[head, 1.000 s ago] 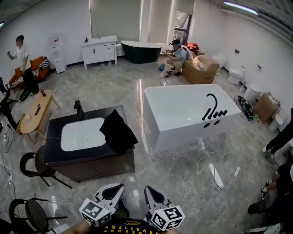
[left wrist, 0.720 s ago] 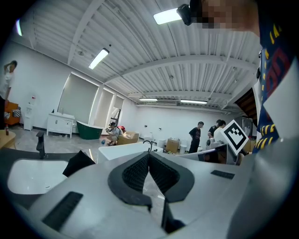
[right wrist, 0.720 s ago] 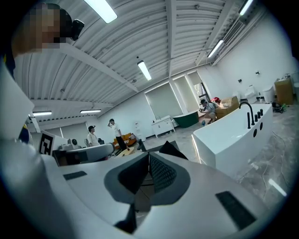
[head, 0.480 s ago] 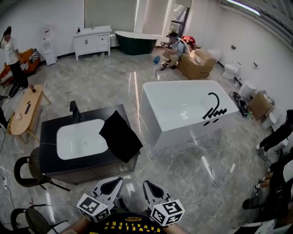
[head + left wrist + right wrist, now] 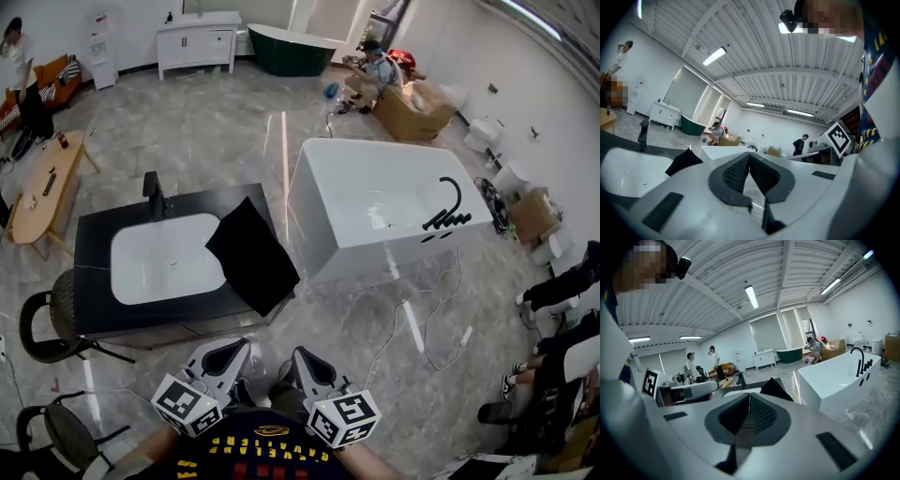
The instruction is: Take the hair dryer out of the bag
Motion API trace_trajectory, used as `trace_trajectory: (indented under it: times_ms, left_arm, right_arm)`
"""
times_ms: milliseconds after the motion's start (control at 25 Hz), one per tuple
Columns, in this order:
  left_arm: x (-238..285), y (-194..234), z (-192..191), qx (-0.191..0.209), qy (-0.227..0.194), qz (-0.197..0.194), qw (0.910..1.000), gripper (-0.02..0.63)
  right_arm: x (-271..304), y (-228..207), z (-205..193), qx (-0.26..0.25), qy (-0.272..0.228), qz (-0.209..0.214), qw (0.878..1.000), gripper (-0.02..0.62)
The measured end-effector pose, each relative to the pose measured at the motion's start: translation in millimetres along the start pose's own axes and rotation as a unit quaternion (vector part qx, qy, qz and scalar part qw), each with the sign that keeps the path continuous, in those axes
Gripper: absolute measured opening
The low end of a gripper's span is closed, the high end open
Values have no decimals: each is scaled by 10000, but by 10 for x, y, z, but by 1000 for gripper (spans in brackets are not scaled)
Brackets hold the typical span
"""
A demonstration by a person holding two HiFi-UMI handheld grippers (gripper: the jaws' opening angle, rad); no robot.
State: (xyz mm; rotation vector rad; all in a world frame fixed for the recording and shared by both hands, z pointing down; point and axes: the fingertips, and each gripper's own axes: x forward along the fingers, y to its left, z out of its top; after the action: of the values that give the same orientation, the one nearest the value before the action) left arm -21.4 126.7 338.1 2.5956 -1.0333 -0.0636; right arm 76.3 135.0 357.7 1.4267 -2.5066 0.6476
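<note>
The bag [image 5: 251, 258] is seen far off at 12 o'clock from the left gripper [image 5: 228, 356] and right gripper [image 5: 311, 364], so their jaws are held pressed together, empty.

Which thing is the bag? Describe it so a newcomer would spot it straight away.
Find the dark sink cabinet left of the big white bathtub. On its top, right of the white basin, lies the bag, a corner hanging past the cabinet's edge. It is flat, limp black cloth, unlike the upright black faucet.
</note>
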Motion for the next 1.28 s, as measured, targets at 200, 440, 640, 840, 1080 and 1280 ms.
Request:
trace_trajectory:
  times_ms: [200,440,640,840,1080,1280]
  left_arm:
    - [147,114,-24,64,164,47,9998,3]
    - [487,321,-66,362,396,192,9984,3]
    - [822,524,-192,393,670,436,9960,3]
    - [1172,861,-494,558,1025,845,9896,3]
    - [1500,1320,-1094,200,1822,1153,9763,3]
    - [1757,1526,-1431,101,2365,1212,9640,3]
  right_arm:
    - [170,-152,-12,279,32,56,9996,8]
    - [433,-441,95,495,-26,287,9984,8]
    - [607,-818,156,766,74,344,9964,9]
    - [835,-1230,195,880,201,332,9954,9]
    - [1159,-1658,51,983,581,317,9930,8]
    - [1402,-1911,-52,1205,905,497,9873,8]
